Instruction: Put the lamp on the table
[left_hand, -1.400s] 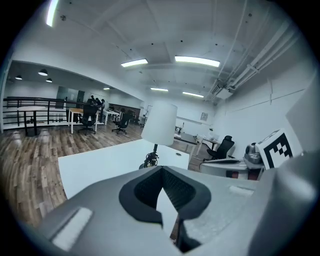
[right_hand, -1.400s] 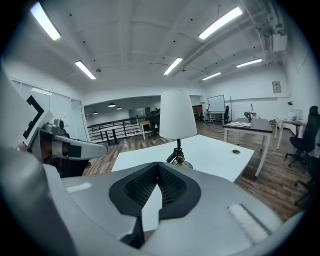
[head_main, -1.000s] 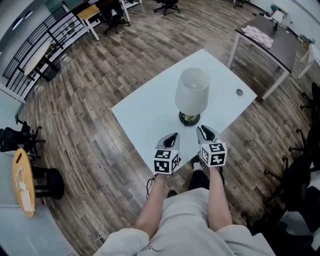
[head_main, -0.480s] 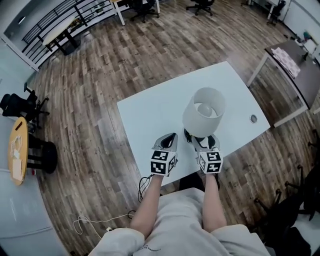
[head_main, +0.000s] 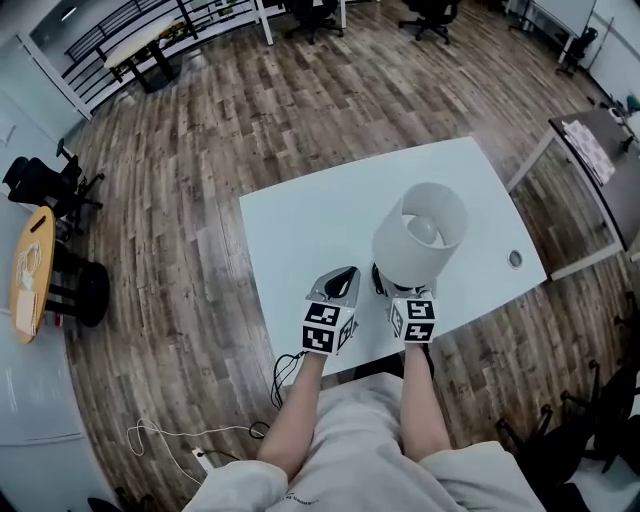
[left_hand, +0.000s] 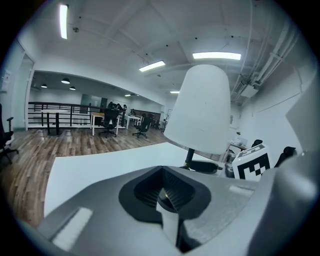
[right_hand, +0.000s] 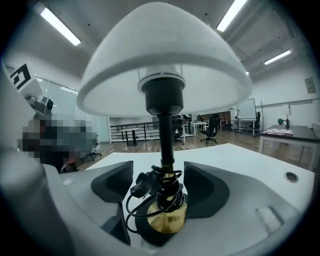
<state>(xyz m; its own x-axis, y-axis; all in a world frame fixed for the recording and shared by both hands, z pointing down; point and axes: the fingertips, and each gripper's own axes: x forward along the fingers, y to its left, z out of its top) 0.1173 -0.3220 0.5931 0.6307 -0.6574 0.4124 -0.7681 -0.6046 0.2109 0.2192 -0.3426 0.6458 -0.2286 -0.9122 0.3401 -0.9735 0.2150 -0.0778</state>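
Flanking the lamp (right_hand: 165, 65) stem, the right gripper (right_hand: 159, 179) jaws stand apart; left gripper (left_hand: 164, 194) jaws sit together.

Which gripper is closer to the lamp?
Right. The right gripper straddles the lamp at its base with open jaws; the left gripper sits shut beside it, not touching.

No word, number or brand can be read anywhere. The left cube (head_main: 322, 328) on the left gripper (head_main: 343, 276) and the right cube (head_main: 419, 320) on the right gripper (head_main: 398, 296) carry only black-and-white square patterns, not letters. A thin line of print on the person's shirt (head_main: 350, 450), at the near edge of the head view, is too small to read. The sheets (head_main: 590, 148) on the dark table (head_main: 612, 190) at the far right are also too small.
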